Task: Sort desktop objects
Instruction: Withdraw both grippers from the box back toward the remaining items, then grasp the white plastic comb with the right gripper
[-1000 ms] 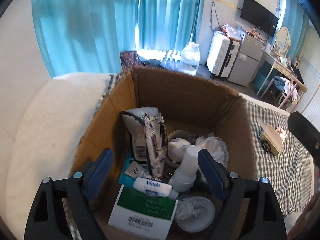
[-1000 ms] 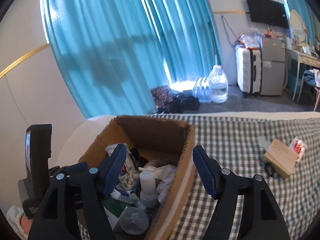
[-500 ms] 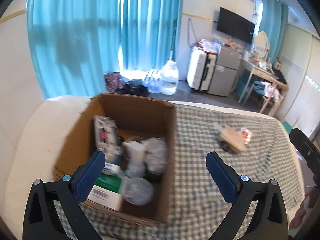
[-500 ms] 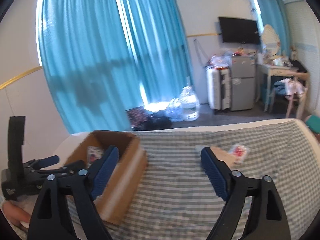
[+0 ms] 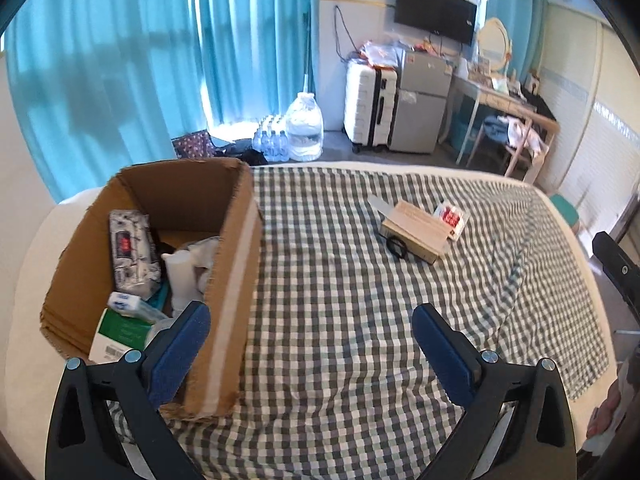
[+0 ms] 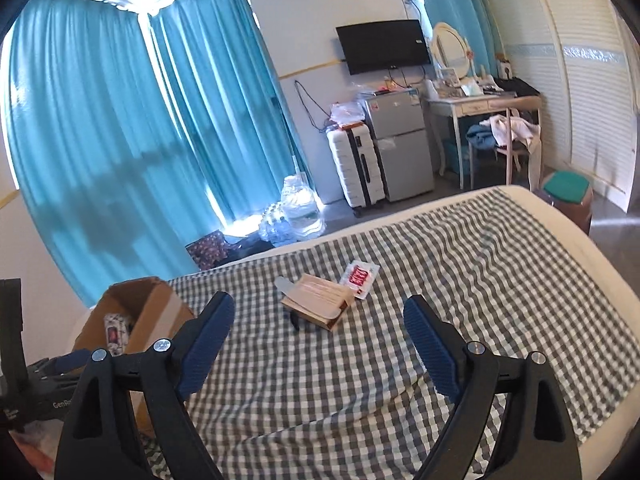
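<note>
Setting: bed (image 5: 340, 320) spread with a green-and-white checked cloth (image 6: 460, 300), teal curtains (image 5: 140, 60) behind.
Left gripper (image 5: 306, 344): spread wide and empty above the cloth; its left pad sits in front of the near right corner of the cardboard box (image 5: 236, 272).
Right gripper (image 6: 318, 338): also spread wide, holding nothing, hovering over the middle of the bed.
Cardboard box: open-topped, standing on the left part of the bed; the right wrist view shows it at lower left (image 6: 154, 312).
Box contents: patterned pouch (image 5: 134, 252) standing upright, white bottle (image 5: 180, 272), small white tube (image 5: 128, 304), green-and-white carton (image 5: 120, 336), crumpled white material beside the bottle.
Objects left on the cloth: tan wooden box (image 5: 416, 230) lying well apart from the cardboard box, near the far side of the bed; also seen between the pads in the right wrist view (image 6: 318, 304).
Red-and-white packet (image 5: 450, 218): just beside the wooden box on its far right, touching or nearly so (image 6: 360, 276).
Black ring (image 5: 396, 246): against the near-left edge of the wooden box.
Background: white suitcase (image 5: 370, 106), small grey fridge (image 5: 422, 106), wall-mounted television (image 6: 382, 50), large water jug (image 5: 304, 126) on the floor.
</note>
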